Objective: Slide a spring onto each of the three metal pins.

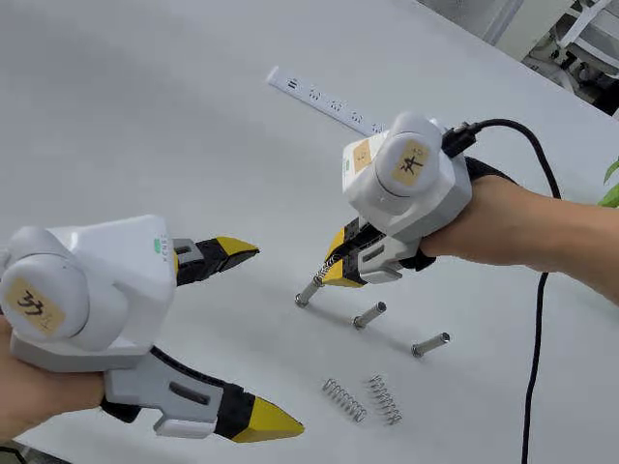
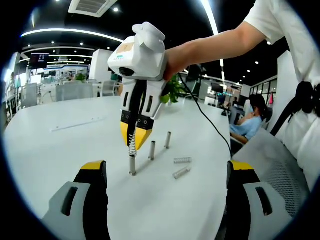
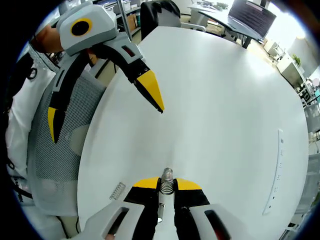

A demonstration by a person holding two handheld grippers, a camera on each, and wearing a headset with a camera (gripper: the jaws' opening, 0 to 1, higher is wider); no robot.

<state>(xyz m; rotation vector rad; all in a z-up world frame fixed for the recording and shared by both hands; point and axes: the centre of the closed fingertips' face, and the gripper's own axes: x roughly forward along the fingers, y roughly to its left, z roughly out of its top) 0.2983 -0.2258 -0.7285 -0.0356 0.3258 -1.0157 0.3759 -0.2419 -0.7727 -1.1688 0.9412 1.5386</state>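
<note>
The table is plain white, with a power strip lying towards its far side. Around it is an open office under a dark ceiling with light strips. Three short metal pins stand upright in a row. My right gripper pinches a coiled spring just above the end pin, seemingly touching its tip. Two loose springs lie near the pins. My left gripper hangs wide open, holding nothing.
</note>
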